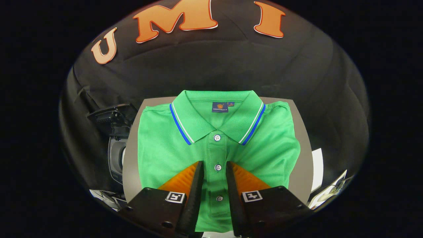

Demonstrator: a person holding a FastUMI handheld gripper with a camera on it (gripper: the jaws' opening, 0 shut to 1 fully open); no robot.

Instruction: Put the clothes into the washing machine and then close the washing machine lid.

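Green polo shirt (264, 145), neatly folded, front up, lying flat on a grey tabletop (302, 132). Collar edged with blue and white stripes, pointing toward the booth wall; dark label inside the neck; white-buttoned placket running straight down the middle, passing between the fingers of the gripper (214, 168). Fingers slightly parted just above the fabric, one either side of the placket, contact unclear.

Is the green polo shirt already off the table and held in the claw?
No, the folded polo shirt lies flat on the grey table, and the claw is open above its button placket.
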